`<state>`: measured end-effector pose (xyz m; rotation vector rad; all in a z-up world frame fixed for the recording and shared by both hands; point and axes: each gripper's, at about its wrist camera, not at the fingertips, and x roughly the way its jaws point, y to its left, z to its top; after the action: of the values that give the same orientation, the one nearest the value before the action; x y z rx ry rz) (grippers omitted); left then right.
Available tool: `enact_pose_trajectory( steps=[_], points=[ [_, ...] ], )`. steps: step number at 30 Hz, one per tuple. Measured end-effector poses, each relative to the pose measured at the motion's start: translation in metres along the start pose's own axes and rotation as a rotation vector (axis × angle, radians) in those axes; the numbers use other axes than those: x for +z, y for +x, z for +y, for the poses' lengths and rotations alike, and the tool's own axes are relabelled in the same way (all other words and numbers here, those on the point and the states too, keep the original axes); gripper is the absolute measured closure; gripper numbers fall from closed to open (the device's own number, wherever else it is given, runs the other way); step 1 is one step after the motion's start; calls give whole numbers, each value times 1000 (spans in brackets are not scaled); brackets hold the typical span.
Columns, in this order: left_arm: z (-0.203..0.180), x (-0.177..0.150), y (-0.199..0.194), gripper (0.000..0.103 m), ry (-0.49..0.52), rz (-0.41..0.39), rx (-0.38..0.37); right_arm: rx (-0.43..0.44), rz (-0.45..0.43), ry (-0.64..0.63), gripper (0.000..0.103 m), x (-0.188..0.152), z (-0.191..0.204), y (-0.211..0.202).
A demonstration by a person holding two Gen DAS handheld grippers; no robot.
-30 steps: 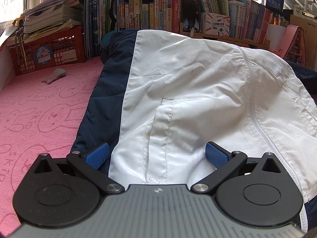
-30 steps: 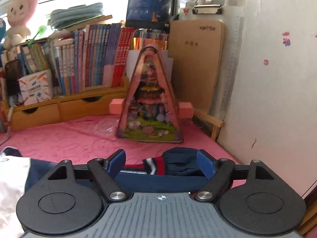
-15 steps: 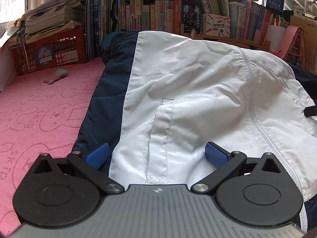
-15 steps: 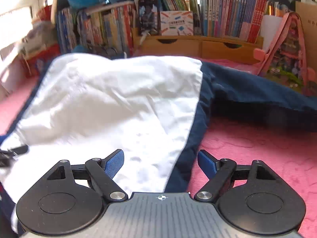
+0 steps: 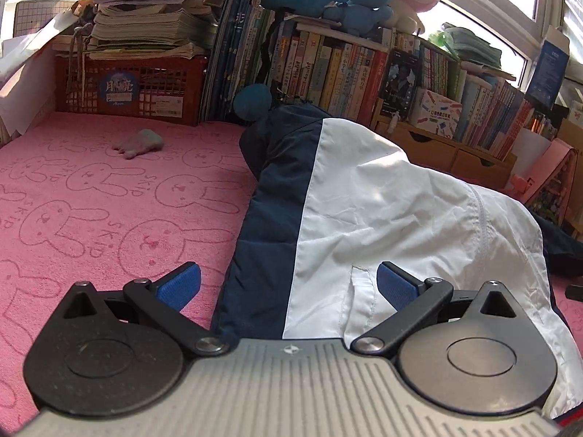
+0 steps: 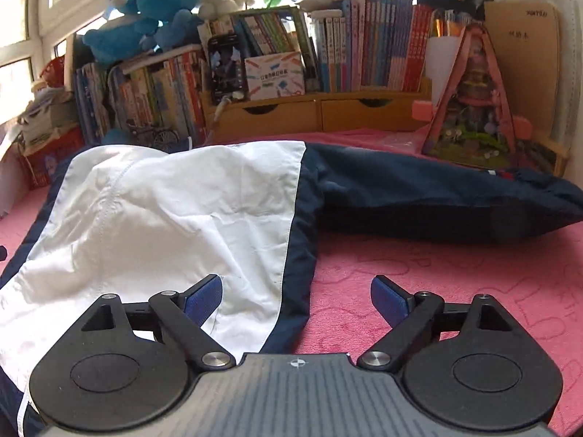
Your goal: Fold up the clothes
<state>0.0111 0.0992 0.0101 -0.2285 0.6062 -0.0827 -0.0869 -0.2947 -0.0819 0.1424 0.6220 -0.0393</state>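
One navy-and-white padded jacket (image 5: 382, 218) lies flat on the pink bunny-print towel surface (image 5: 91, 200), one navy sleeve (image 6: 437, 200) stretched out to the right. Left gripper (image 5: 288, 284): fingers spread wide, jacket's hem edge lies between them, pads not pressing it. Right gripper (image 6: 297, 296): fingers opening, straddling the jacket's navy side edge, no grip.

"SKIP" beside rabbit outlines – pink blanket (image 5: 109, 189); red crate (image 5: 145, 87) label – Chinese characters.
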Motion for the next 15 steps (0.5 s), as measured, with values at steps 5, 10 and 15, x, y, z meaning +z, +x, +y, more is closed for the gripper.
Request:
enact_pose_trajectory(
  steps=[5,10,15],
  points=[
    [14,9,31,0,-51,78,28,-35,25,17,14,0,7,24],
    [9,5,46,0,-50,138,31,-30,-48,-70,14,16,32,24],
    [0,1,48,8,5,151,83,42,-66,-139,14,31,65,23]
  ],
)
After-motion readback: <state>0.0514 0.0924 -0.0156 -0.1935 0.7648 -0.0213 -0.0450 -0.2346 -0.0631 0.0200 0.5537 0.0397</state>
